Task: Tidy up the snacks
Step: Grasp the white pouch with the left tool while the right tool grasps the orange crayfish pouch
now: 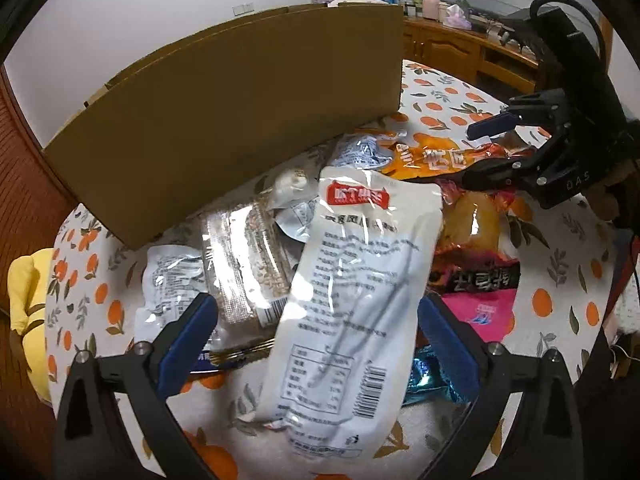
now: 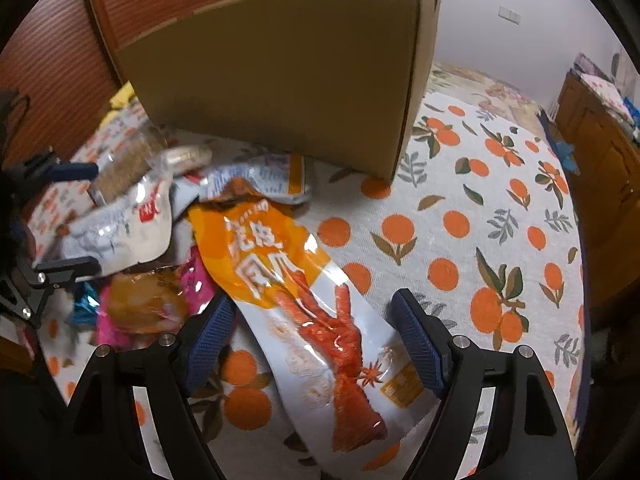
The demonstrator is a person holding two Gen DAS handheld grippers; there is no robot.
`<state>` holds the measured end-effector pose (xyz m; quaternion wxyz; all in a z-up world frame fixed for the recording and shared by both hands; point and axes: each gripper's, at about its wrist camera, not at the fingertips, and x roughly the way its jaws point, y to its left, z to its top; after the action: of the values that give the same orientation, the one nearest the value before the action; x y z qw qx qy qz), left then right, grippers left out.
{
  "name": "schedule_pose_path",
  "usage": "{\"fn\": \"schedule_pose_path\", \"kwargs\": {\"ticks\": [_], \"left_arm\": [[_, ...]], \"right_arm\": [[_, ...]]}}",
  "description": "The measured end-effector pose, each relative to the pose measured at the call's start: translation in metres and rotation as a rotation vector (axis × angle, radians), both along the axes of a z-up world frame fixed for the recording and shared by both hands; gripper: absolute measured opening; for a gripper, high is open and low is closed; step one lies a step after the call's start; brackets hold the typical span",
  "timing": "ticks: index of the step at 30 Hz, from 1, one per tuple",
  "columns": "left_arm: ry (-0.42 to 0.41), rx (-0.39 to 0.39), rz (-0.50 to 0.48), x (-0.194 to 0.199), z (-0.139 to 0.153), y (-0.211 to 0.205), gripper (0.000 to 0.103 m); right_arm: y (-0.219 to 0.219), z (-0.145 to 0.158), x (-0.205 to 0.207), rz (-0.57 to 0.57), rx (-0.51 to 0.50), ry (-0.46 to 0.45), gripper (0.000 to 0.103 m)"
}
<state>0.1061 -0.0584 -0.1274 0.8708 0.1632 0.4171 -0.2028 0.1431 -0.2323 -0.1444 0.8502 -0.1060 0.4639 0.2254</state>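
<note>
**Snacks heaped before the box, both grippers spread over a pouch**

Snacks lie in one loose pile on the orange-print tablecloth (image 1: 452, 92), at the foot of a cardboard box (image 1: 240, 108).

Left wrist view: I count about eight packets. A white pouch with a red label (image 1: 352, 280) lies on top, running between my left gripper (image 1: 316, 344) fingers; the jaws stand apart and neither blue pad presses on it. Left of it sit a clear pack of brown bars (image 1: 248, 264) and a clear printed packet (image 1: 172, 280). To the right are a pink packet (image 1: 480, 312), a black-banded one (image 1: 480, 280), a teal wrapper (image 1: 424, 380) and an orange pouch (image 1: 428, 156). The right gripper (image 1: 492, 148) hangs over that orange pouch with jaws apart. Bare cloth shows right of the pile up to the table edge.

Right wrist view: the orange-and-white chicken-feet pouch (image 2: 304, 288) lies lengthwise between my right gripper (image 2: 316, 340) fingers, which stand wide, clear of its edges on both sides. One box, its near wall upright, its corner (image 2: 390, 176) touching the cloth. Wide open cloth spreads to the right of the pouch.
</note>
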Motion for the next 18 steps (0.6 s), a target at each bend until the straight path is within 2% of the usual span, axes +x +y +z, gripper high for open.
{"fn": "schedule_pose_path", "kwargs": {"ticks": [14, 18], "left_arm": [[0.051, -0.038, 0.013, 0.005, -0.005, 0.008, 0.103], [0.105, -0.058, 0.029, 0.01, -0.005, 0.011, 0.103]], "right_arm": [[-0.003, -0.004, -0.008, -0.02, 0.019, -0.072, 0.084], [-0.002, -0.004, -0.008, -0.019, 0.018, -0.073, 0.084]]}}
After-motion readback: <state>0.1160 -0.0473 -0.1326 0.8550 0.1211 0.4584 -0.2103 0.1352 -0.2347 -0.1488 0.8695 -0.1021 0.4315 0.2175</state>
